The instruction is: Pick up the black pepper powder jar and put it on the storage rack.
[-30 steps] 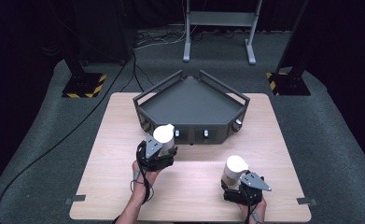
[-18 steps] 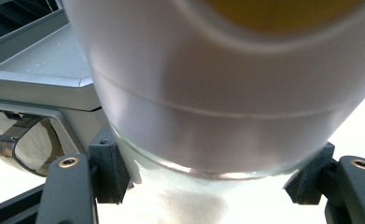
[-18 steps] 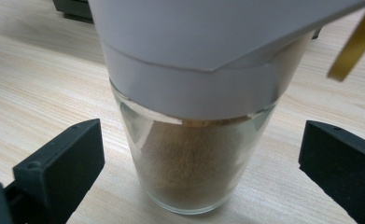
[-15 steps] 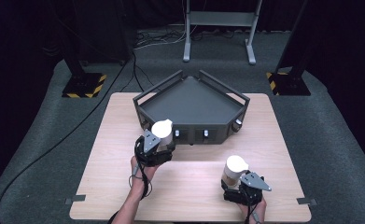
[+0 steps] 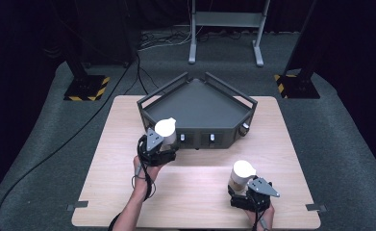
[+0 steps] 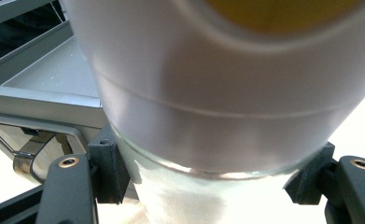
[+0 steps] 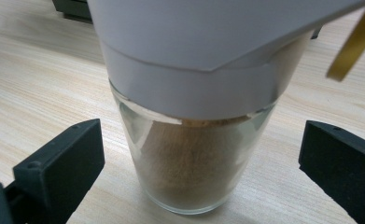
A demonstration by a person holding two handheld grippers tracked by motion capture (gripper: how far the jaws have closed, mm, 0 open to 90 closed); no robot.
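In the high view, the left hand-held gripper (image 5: 162, 139) sits left of centre, clenched around a white-wrapped glass cup (image 5: 166, 129) and carrying it tilted at the front edge of the dark grey tray (image 5: 195, 103). The left gripper view shows its jaws pressing both sides of that cup (image 6: 217, 93), with the tray's rim at the upper left of the frame. At lower right, the right hand-held gripper (image 5: 245, 192) is released: its jaws stand well apart on either side of a second glass cup (image 7: 194, 158), which stands upright on the desk (image 5: 195, 192). The step in hand looks like moving the first cup to the tray. The next move probably calls for lifting it clear of the rim, then setting it down level.
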